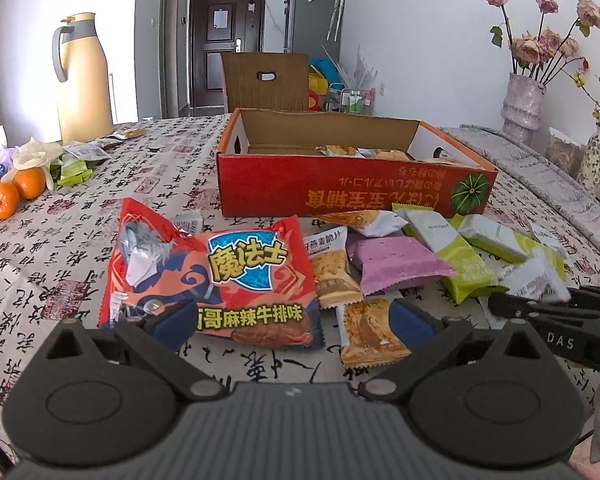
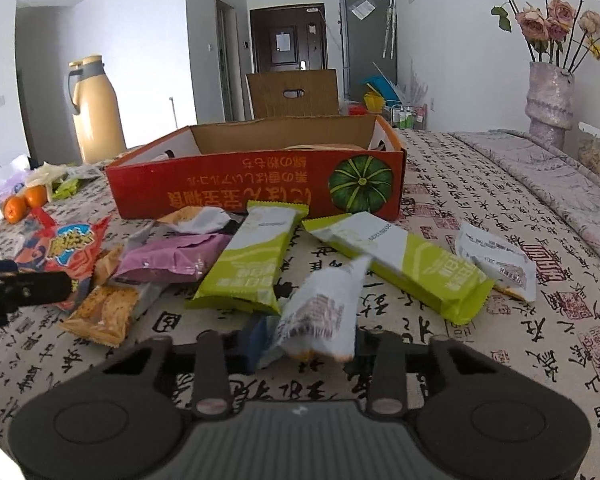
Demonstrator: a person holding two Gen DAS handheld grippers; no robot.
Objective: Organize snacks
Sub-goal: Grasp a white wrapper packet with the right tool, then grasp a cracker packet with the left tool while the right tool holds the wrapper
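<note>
While a small white foil snack packet [image 2: 324, 312] hangs pinched in the right claw [image 2: 308, 344], lifted just clear of the calligraphy-print cloth on the bench [image 2: 480, 360], the sorting job looks to be at the carry stage. The packet sits crumpled and tilted between the blue pads, its upper corner pointing toward 12 o'clock, where the open red cardboard box with a green pumpkin printed on its side [image 2: 260, 188] waits. A few packets already lie inside that box, seen from the left wrist view.

To finish the step cleanly, the packet probably needs raising above the box's near wall before travelling forward, since the thin wrapper would likely fold or snag on the cardboard edge. The grip appears to catch only the lower end, so a smooth carry would help keep it from slipping.

Around it, two lime-green and white bar wrappers [image 2: 244, 264] lie at 11 and 1 o'clock, with a purple pouch [image 2: 172, 260] and an orange cracker packet [image 2: 104, 312] further toward 10 o'clock. Another white packet [image 2: 496, 260] rests at 2 o'clock.

The left claw [image 1: 292, 320] stands spread wide and holds nothing, hovering over the lower edge of a large red crisp bag with a cartoon figure [image 1: 212, 272]. Whether its pads touch the bag cannot be told.

Well apart at 10 o'clock stand oranges [image 1: 16, 192] and a tall cream thermos jug [image 1: 84, 80]; a vase of dried roses [image 1: 524, 104] stands at 2 o'clock.
</note>
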